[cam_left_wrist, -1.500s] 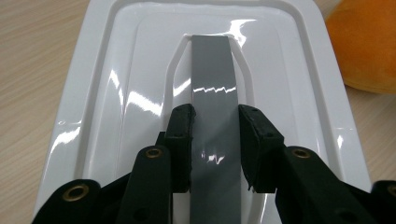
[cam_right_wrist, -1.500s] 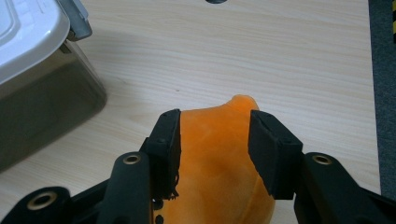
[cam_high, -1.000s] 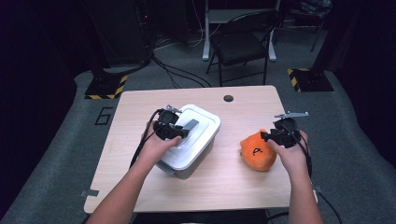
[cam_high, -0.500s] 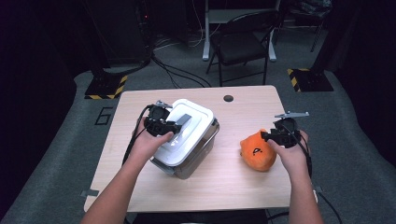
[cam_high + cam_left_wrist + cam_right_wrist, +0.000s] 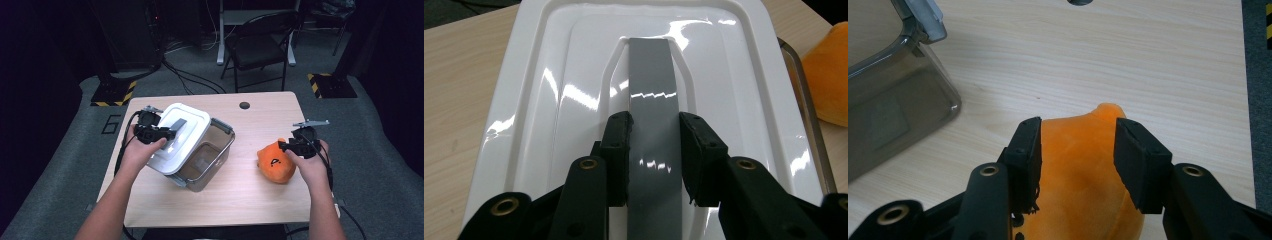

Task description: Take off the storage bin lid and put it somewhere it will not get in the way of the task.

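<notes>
While the right gripper [image 5: 286,146] stands with jaws spread over the orange plush toy [image 5: 274,162] at lower right of the high view, the left gripper [image 5: 170,133] clamps the grey handle [image 5: 652,125] of the white lid [image 5: 176,137], tilted over the clear container [image 5: 209,155] at centre-left.
</notes>
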The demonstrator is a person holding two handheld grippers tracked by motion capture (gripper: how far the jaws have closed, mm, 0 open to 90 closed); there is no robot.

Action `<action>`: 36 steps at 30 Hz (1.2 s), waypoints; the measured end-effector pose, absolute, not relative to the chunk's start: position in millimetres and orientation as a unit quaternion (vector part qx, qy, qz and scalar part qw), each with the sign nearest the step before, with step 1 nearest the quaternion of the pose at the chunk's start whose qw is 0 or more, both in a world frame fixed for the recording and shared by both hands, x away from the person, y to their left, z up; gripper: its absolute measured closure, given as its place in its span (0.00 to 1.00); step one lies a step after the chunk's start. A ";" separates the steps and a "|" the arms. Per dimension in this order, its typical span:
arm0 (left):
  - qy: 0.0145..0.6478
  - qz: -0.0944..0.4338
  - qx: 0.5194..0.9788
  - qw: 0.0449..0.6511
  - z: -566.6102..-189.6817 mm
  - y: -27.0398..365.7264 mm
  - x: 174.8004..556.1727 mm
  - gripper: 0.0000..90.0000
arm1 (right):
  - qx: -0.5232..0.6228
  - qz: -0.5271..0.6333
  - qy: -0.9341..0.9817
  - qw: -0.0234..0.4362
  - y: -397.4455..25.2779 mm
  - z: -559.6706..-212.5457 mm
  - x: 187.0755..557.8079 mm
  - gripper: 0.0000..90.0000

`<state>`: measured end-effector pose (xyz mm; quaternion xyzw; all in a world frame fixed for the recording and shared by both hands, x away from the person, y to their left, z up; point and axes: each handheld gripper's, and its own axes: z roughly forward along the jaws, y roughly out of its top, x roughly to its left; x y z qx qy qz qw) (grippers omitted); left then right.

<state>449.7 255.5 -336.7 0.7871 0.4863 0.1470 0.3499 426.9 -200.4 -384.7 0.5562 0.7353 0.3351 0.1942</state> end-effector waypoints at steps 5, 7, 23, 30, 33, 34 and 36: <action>0.503 0.149 0.777 0.348 -338.3 272.9 450.0 0.74 | 0.558 0.334 0.735 0.192 -199.3 -385.3 427.1 0.60; 0.509 0.151 0.773 0.347 -338.5 280.2 450.0 0.74 | 0.557 0.334 0.735 0.193 -199.0 -385.7 427.4 0.60; 0.550 0.163 0.746 0.339 -347.5 328.3 449.1 0.74 | 0.556 0.334 0.736 0.195 -198.6 -386.6 427.7 0.60; 0.563 0.165 0.738 0.334 -354.2 341.8 449.9 0.74 | 0.556 0.334 0.736 0.195 -198.1 -386.9 427.7 0.60; 0.569 0.165 0.734 0.331 -357.6 346.7 450.1 0.74 | 0.556 0.334 0.736 0.195 -198.4 -387.0 427.8 0.60; 0.571 0.162 0.733 0.331 -359.1 348.0 450.3 0.74 | 0.556 0.335 0.736 0.195 -198.4 -387.2 427.9 0.60; 0.573 0.161 0.734 0.327 -362.4 350.4 450.8 0.74 | 0.556 0.334 0.736 0.195 -198.1 -387.4 428.0 0.60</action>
